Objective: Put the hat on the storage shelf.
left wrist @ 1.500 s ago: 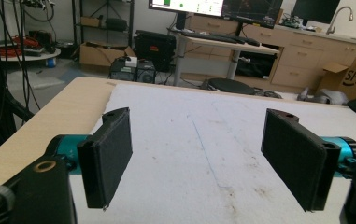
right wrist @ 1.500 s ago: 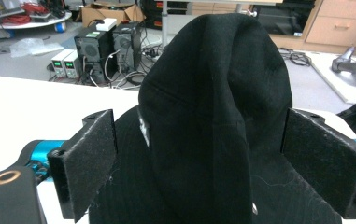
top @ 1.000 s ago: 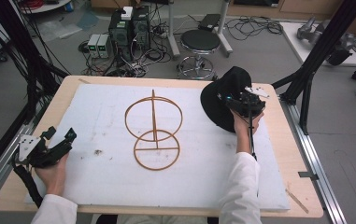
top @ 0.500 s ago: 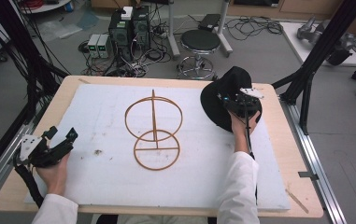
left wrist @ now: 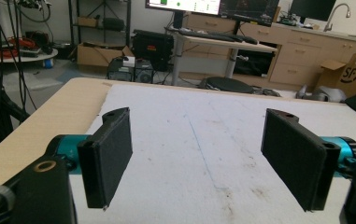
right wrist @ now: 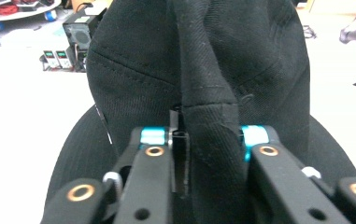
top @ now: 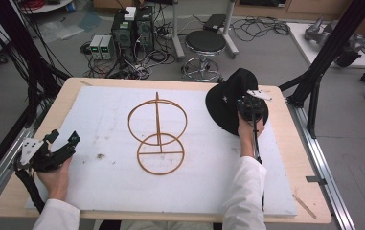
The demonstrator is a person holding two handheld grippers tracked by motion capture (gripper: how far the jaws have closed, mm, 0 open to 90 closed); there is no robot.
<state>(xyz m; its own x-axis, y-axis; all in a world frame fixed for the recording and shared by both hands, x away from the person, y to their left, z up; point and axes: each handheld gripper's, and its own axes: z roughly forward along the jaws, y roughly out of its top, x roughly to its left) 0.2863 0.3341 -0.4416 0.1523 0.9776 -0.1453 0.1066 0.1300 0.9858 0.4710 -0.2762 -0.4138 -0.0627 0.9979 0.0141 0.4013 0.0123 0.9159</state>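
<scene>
Two grippers work this table. Nearest, the left gripper [top: 60, 146] rests at the front left corner of the white mat [top: 108, 191], jaws spread wide with nothing between them. Mid-table stands a wire hat stand [top: 157, 134], bare. Farther back on the right, the right gripper [right wrist: 206, 154] has just been closing, its jaws now pinching a ridge of cloth on the black hat [right wrist: 199, 65]. That grip probably readies a lift toward the stand. The hat looks soft, its crown creased, brim flat on the mat.

Wire stand [top: 157, 134] blocks mid-table; bare pad [top: 98, 120] btwn it & left gripper [top: 62, 139].
</scene>
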